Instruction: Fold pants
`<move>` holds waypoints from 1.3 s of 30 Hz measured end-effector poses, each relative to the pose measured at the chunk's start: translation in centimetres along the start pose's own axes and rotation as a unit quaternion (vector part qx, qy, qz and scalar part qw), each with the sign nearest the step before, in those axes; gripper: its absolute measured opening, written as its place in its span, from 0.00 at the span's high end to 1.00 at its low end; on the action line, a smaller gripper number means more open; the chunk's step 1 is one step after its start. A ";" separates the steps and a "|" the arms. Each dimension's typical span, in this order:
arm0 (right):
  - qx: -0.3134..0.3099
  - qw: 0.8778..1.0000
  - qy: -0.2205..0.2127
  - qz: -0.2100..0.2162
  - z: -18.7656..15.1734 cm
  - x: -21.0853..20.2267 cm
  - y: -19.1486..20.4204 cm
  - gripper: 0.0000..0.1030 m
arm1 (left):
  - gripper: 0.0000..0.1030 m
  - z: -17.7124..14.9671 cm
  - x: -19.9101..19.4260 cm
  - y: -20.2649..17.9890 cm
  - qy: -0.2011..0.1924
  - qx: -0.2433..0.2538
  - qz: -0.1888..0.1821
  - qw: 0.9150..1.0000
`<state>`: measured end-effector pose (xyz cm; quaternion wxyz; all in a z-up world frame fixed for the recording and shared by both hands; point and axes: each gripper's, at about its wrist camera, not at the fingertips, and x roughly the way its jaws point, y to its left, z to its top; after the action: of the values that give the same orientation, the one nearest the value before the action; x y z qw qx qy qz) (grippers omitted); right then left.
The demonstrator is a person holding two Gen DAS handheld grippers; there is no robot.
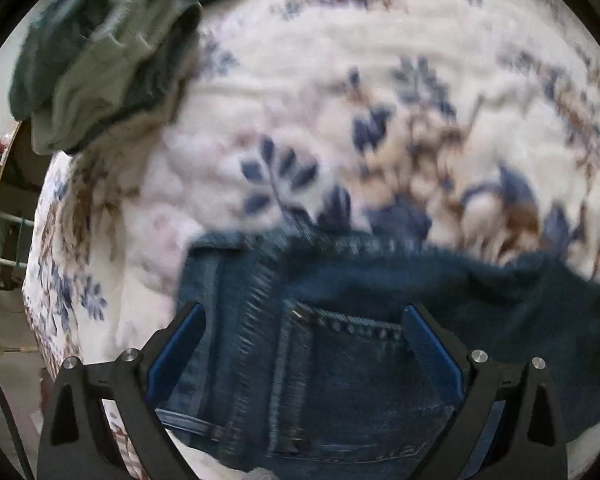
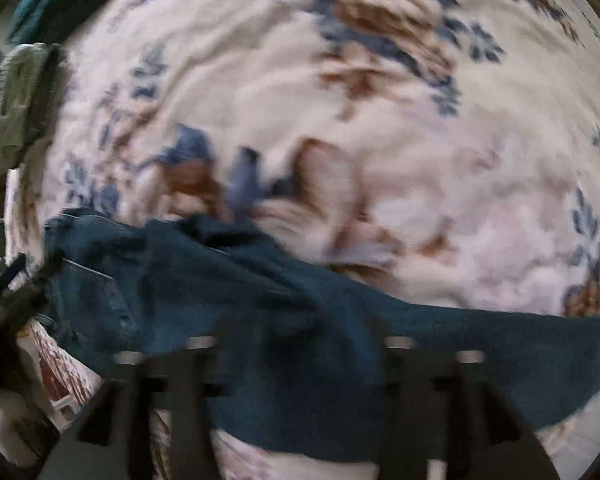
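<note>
Across most of both views spreads the bed (image 1: 380, 80) with its floral cover, and along the lower frame lie the dark jeans (image 1: 360, 360), waistband and back pocket toward the left. At upper left sits a pile of green clothes (image 1: 100, 60). Both tools hang released above the denim: the left hand-held gripper (image 1: 302, 320) spread over the pocket, the right hand-held gripper (image 2: 296, 344) blurred, nothing between its fingers. A fold looks just laid; next comes regrasping an edge.

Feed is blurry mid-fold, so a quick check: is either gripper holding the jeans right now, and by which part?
Nothing is held. The left gripper stands open above the jeans near the back pocket, pads clear. The right gripper is blurred but spread wide over the denim, not clamping it.
</note>
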<state>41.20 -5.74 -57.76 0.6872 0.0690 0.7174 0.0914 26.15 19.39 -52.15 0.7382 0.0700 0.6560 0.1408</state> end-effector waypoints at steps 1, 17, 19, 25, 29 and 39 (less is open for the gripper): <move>0.000 1.000 -0.010 0.006 0.0 0.3 0.4 0.25 | 0.01 -0.1 1.1 -0.1 0.015 -0.003 -0.007 1.000; 0.024 0.999 0.017 -0.043 1.0 1.6 0.5 0.23 | 0.00 -0.6 1.1 1.0 0.041 -0.044 -0.041 0.997; 0.015 0.999 0.008 -0.043 -0.1 0.8 0.4 0.29 | 0.00 -1.3 0.1 0.8 0.029 -0.053 -0.042 0.997; 0.041 0.997 0.043 -0.058 -2.6 1.7 -2.9 0.65 | 0.00 -3.7 0.7 -1.6 0.028 -0.049 -0.009 0.998; 0.068 0.995 0.048 -0.058 -3.9 -0.1 -6.3 0.64 | 0.00 -4.4 1.8 -1.8 0.038 -0.060 0.006 0.997; 0.055 0.991 0.076 -0.091 -7.0 -0.1 -15.5 0.55 | 0.00 -5.2 2.6 0.2 0.068 -0.102 -0.009 0.992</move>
<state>34.63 -21.13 -60.91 0.6316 0.0336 0.7745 -0.0062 21.22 19.92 -55.24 0.6965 -0.0213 0.6874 0.2047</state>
